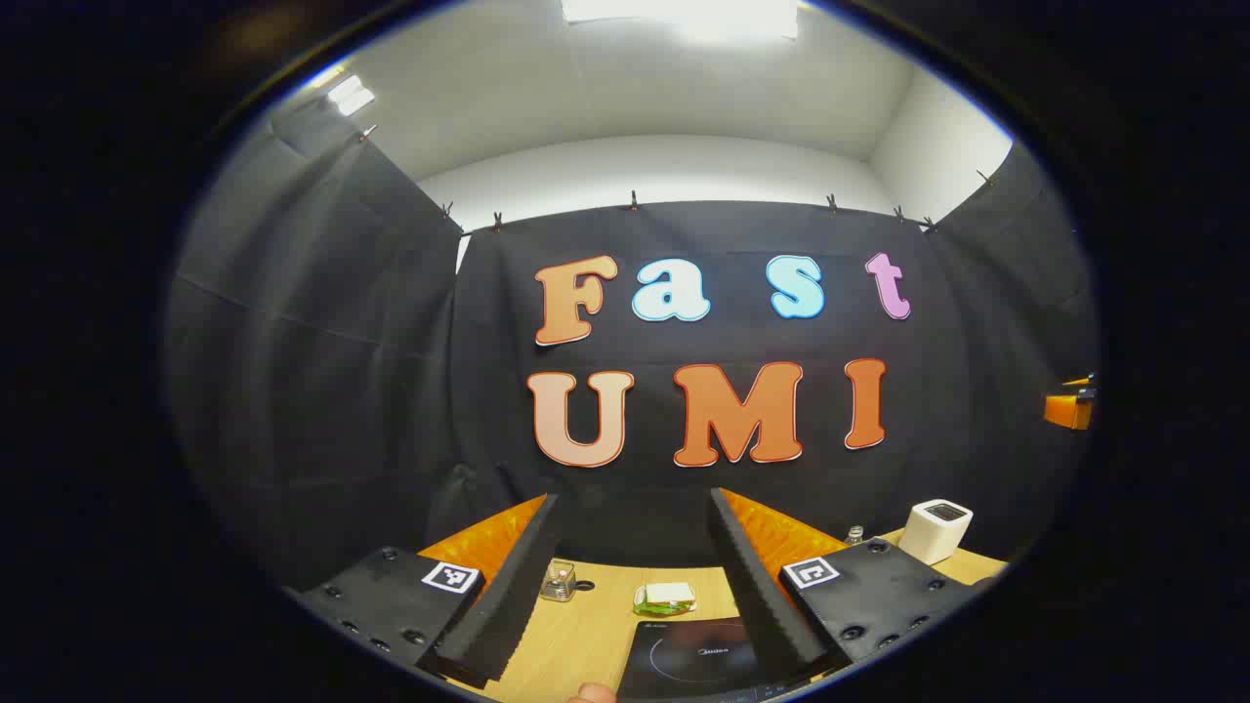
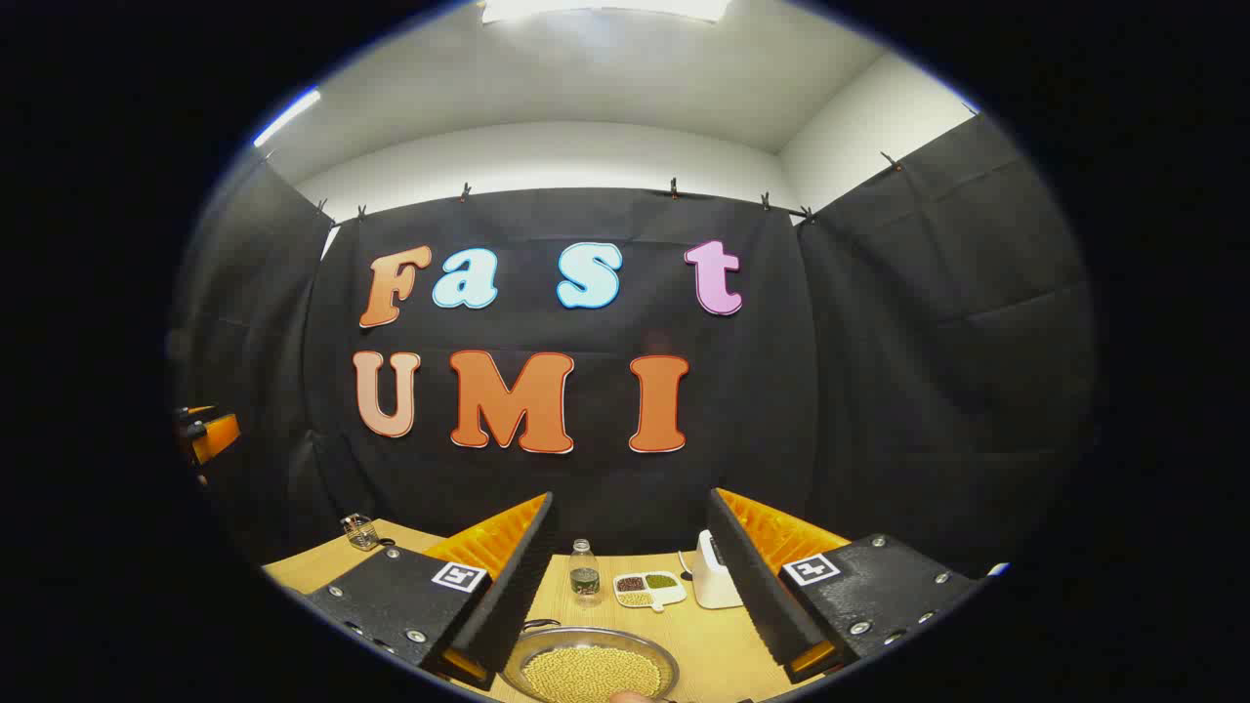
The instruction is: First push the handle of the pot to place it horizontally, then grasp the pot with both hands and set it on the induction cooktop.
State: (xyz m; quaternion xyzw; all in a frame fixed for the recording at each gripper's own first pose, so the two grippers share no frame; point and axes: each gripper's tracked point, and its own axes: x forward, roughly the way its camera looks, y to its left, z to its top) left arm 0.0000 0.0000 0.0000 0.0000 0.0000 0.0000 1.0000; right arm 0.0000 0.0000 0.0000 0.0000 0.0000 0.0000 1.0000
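Both grippers open: pot low between right fingers.

Induction cooktop and pot cut off below.

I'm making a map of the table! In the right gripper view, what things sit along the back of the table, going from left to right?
Small glass jar → little clear bottle → divided snack tray → white box-shaped gadget.

Bright ceiling panel glares overhead; both views sharp, edges strongly fisheye-bent.
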